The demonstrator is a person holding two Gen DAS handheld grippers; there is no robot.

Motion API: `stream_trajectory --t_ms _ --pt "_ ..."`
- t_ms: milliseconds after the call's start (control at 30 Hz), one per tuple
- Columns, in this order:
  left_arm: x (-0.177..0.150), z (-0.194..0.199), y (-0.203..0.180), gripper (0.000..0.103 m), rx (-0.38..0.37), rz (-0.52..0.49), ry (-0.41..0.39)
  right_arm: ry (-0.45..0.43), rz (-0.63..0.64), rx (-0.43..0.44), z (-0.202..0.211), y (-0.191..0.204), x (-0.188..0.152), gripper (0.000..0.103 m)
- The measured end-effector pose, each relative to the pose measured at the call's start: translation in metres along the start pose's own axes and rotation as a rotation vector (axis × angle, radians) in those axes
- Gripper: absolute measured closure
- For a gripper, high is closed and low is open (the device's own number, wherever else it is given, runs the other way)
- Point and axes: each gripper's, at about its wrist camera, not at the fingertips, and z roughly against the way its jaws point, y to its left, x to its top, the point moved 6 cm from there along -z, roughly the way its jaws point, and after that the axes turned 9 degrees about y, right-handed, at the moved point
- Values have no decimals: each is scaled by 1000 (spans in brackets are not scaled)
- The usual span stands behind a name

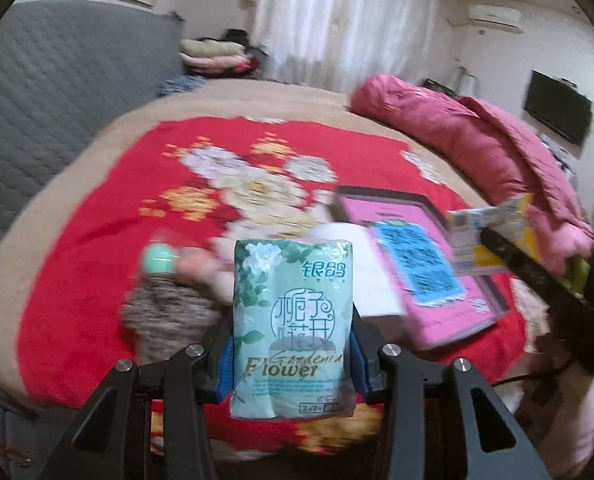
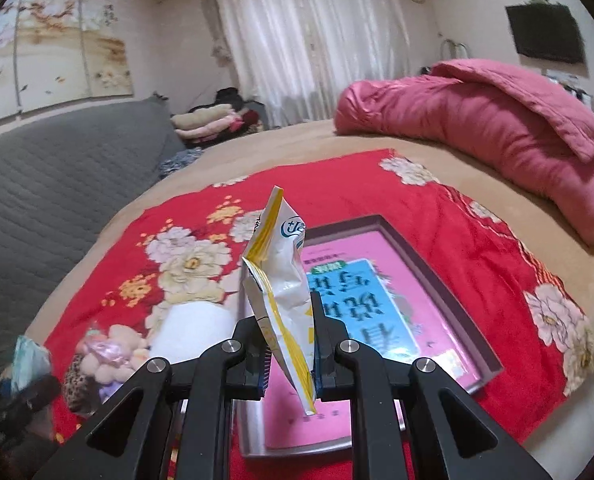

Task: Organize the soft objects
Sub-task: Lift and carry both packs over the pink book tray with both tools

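Observation:
My left gripper is shut on a green tissue pack printed with "Gardenia Flower", held upright above the red floral blanket. My right gripper is shut on a white and yellow tissue pack, held edge-on above a grey tray with a pink liner. A blue pack lies in the tray. The right gripper with its pack also shows in the left wrist view. A white toilet roll, a plush toy and a leopard-print item lie left of the tray.
A rolled pink quilt lies at the bed's far right. A grey quilted sofa runs along the left. Folded clothes are stacked at the back by the curtain. A TV hangs on the right wall.

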Motion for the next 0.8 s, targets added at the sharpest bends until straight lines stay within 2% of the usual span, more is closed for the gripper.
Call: stream_trajectory --t_ms 67,200,333,600,733,800 --pt "1 -8 -27 58 -28 -43 22 0 -10 -40 -1 -10 -2 87" --pt "7 -26 -74 58 -62 -139 51 10 -59 -60 -4 -30 -2 87" --pt "12 -47 -105 58 -109 -151 116 22 -98 -113 -7 -57 -4 87" --pt "19 -98 -139 58 -82 -221 209 74 -93 -202 -24 -88 -12 87" --pt "19 -117 -149 58 -74 -261 245 72 -17 -299 -28 -91 -10 86" --pt "16 -128 -152 58 -69 -279 272 104 29 -336 -36 -89 -13 86"
